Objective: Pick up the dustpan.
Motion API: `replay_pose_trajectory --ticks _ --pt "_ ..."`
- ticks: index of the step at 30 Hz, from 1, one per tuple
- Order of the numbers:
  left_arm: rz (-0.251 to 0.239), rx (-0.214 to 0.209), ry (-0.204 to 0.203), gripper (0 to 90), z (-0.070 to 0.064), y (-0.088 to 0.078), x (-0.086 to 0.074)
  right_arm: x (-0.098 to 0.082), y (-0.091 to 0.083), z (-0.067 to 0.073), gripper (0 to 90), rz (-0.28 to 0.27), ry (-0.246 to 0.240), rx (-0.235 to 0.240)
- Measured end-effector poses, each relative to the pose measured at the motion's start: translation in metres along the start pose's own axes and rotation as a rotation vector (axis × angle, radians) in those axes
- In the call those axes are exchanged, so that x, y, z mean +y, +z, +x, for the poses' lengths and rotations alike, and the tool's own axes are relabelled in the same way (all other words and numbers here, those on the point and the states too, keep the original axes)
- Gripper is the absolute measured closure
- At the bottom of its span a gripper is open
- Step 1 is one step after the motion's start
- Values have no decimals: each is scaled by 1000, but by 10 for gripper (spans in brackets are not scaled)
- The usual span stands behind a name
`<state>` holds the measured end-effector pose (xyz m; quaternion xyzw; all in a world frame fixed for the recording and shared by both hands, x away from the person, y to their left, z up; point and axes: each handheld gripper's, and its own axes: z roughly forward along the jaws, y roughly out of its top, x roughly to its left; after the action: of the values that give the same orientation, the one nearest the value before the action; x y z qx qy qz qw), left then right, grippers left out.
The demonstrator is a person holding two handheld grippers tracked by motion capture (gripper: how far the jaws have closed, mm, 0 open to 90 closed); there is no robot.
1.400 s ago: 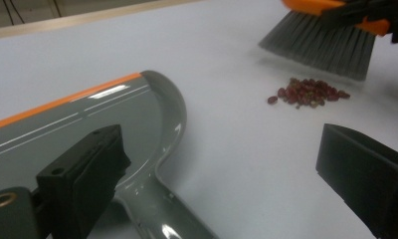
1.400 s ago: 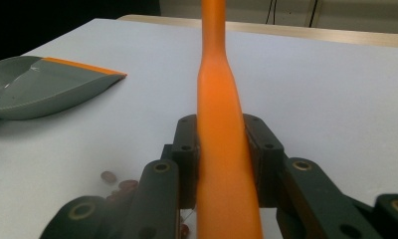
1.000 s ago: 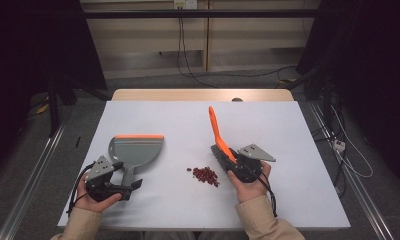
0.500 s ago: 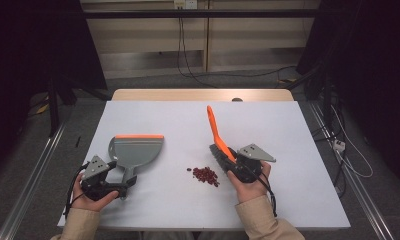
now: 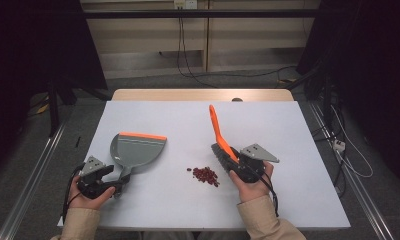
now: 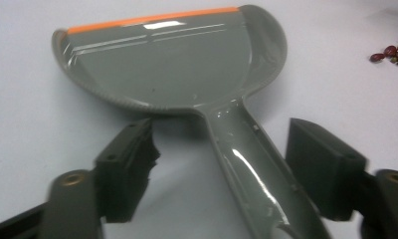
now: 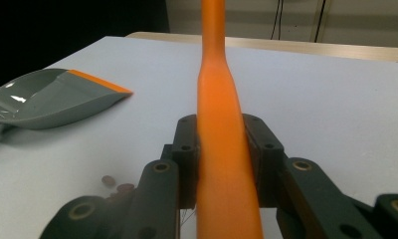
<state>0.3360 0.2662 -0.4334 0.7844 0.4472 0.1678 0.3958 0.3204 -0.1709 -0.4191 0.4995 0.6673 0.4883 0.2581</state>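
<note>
**Closing on a dustpan handle while a brush waits beside spilled beans**

Looking down from the high view, a grey dustpan [image 5: 137, 151] with an orange lip lies flat on the white table [image 5: 298, 150]. The left gripper [image 5: 119, 184] sits at its handle. The right gripper [image 5: 231, 165] holds an orange-handled brush [image 5: 219, 131] just beside a small pile of red beans [image 5: 204, 174].

From the left gripper view, the dustpan handle [image 6: 251, 169] runs between the jaws, which have just been closing but stand apart, not yet touching it. The glossy, stiff plastic looks light and slippery; the narrow handle near the pan is the best hold.

From the right gripper view, the jaws are clamped on the brush handle [image 7: 222, 149].
</note>
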Motion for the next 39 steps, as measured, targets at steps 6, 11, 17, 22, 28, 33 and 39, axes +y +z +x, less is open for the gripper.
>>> replay_pose_trajectory --ticks 6,11,17,22,28,33,39 --pt "63 -5 -14 473 2 14 12 1 0 0 713 1 -1 -1" --pt "139 -2 -42 525 5 28 17 0 0 1 713 4 -2 4" --pt "148 18 -12 631 8 30 18 -1 -1 -2 713 8 0 1" --pt "140 14 9 635 9 24 19 0 -3 -4 713 -4 2 2" --pt "113 -7 45 636 11 11 21 0 -3 -5 713 -6 9 5" --pt "94 -65 65 636 11 -3 22 0 -2 -5 713 -4 4 4" --pt "76 -126 119 635 1 -17 23 1 0 -7 713 1 0 9"
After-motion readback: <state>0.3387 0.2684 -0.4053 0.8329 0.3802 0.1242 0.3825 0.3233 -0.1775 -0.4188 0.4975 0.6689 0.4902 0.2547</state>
